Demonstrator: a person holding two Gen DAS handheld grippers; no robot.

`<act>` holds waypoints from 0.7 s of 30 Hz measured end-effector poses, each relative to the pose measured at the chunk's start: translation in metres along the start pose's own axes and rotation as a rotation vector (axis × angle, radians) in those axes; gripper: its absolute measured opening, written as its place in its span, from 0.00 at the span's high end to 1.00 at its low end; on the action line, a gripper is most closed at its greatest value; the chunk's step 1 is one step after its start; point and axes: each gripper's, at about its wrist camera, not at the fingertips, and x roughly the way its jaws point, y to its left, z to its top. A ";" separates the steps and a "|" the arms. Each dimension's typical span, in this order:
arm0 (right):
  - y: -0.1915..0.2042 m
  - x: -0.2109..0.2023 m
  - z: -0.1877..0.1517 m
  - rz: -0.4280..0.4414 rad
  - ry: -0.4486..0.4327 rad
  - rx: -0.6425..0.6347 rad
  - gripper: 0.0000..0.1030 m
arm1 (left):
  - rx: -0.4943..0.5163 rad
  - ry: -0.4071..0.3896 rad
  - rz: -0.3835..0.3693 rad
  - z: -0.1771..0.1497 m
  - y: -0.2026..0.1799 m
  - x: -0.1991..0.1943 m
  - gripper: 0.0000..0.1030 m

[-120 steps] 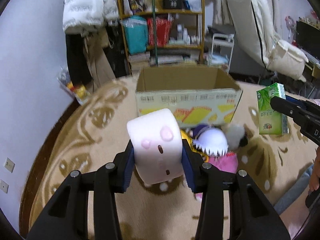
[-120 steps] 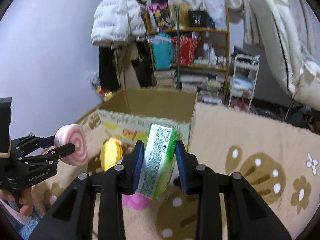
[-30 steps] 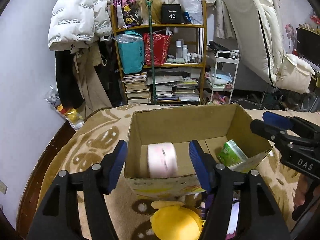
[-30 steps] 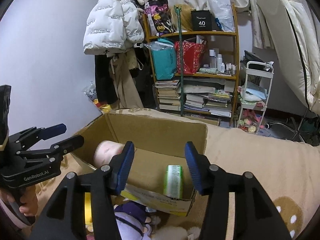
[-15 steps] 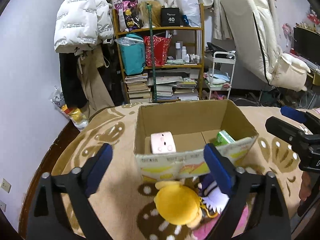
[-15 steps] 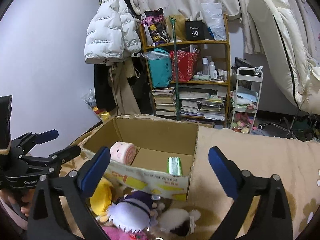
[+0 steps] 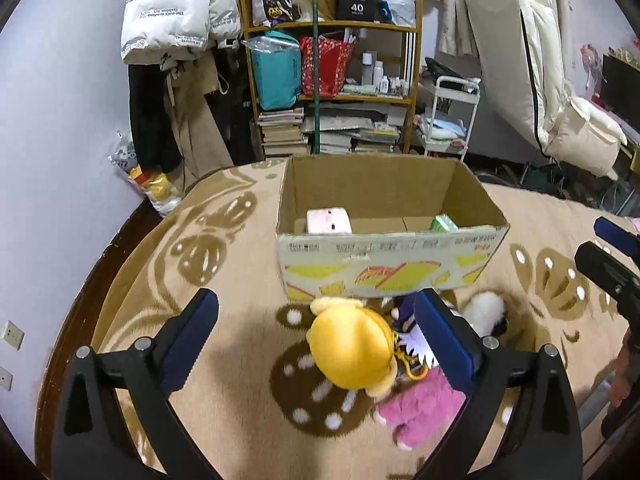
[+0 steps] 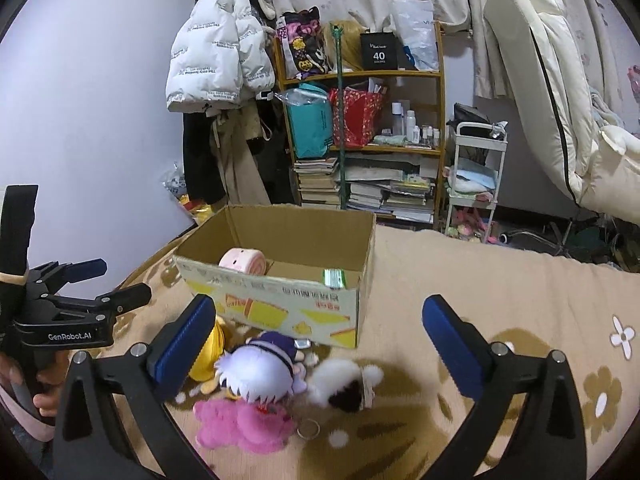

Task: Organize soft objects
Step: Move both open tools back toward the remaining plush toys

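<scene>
Both spread wide, empty: left hand-held gripper (image 7: 316, 336) above yellow plush (image 7: 350, 354); right hand-held gripper (image 8: 316, 336) above purple-haired doll (image 8: 262, 372), cardboard box (image 8: 280, 304) ahead.

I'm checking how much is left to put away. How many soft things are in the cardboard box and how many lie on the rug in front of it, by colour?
In the cardboard box:
Pink roll-shaped plush: 1
Green tissue pack: 1
On the rug:
Yellow plush: 1
Purple-and-white plush doll: 1
Pink plush: 1
White-and-dark furry plush: 1
Total: 6
</scene>
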 end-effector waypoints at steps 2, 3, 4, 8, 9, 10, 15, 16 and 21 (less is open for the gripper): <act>0.000 0.000 -0.001 0.004 0.008 0.008 0.00 | 0.007 0.010 0.001 -0.003 -0.002 0.000 0.05; 0.000 0.001 -0.001 0.005 0.012 0.011 0.00 | 0.008 0.014 -0.002 -0.002 -0.002 0.001 0.05; 0.000 0.002 -0.002 0.005 0.016 0.015 0.00 | 0.010 0.020 -0.005 -0.003 -0.003 0.002 0.05; -0.002 0.010 -0.006 0.000 0.040 0.025 0.00 | 0.016 0.043 -0.002 -0.004 -0.005 0.009 0.05; -0.002 0.011 -0.007 -0.002 0.045 0.027 0.00 | 0.015 0.050 -0.005 -0.004 -0.005 0.012 0.05; -0.003 0.014 -0.008 -0.004 0.052 0.030 0.00 | 0.014 0.055 -0.007 -0.004 -0.005 0.014 0.05; -0.007 0.023 -0.011 -0.016 0.077 0.045 0.00 | 0.002 0.085 -0.015 -0.005 -0.003 0.029 0.05; -0.007 0.024 -0.011 -0.018 0.081 0.046 0.00 | 0.001 0.088 -0.012 -0.004 -0.003 0.031 0.05; -0.008 0.028 -0.011 -0.026 0.096 0.046 0.00 | -0.016 0.101 -0.027 -0.003 -0.001 0.041 0.05</act>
